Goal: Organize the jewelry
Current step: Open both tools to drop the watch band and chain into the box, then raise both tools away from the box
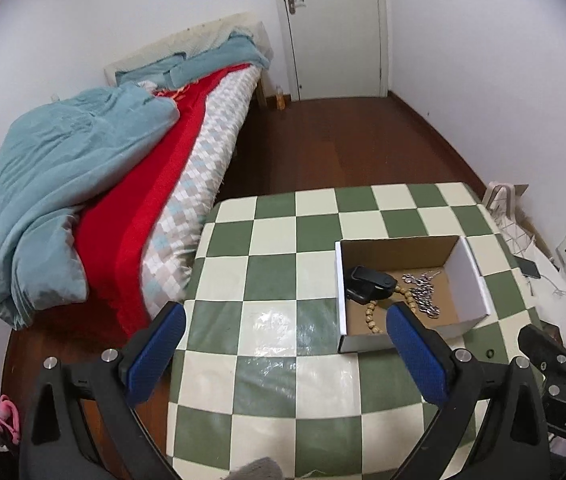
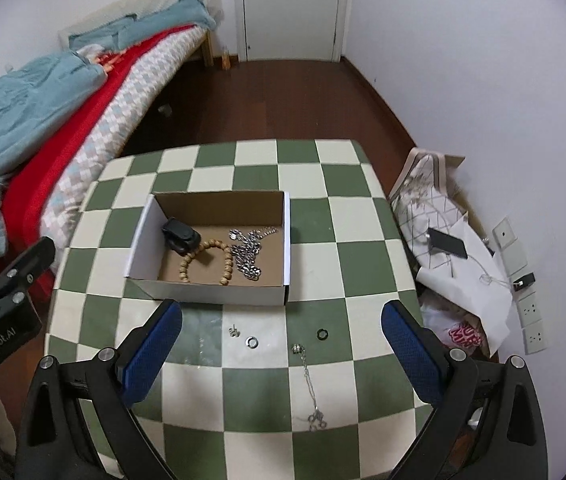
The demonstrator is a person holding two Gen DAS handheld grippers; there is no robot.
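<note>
Both grippers wide apart and empty, with the thin chain [image 2: 311,394] lying long-ways just ahead of the right gripper [image 2: 281,344], nearer than the left gripper [image 1: 286,338], maybe next for the box [image 2: 219,294].

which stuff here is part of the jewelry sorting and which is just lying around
Part of the job:
cardboard box
wooden bead bracelet
silver chain in the box
black case in the box
silver ring
black ring
thin necklace
small stud

Just lying about:
bed
phone
door
</note>
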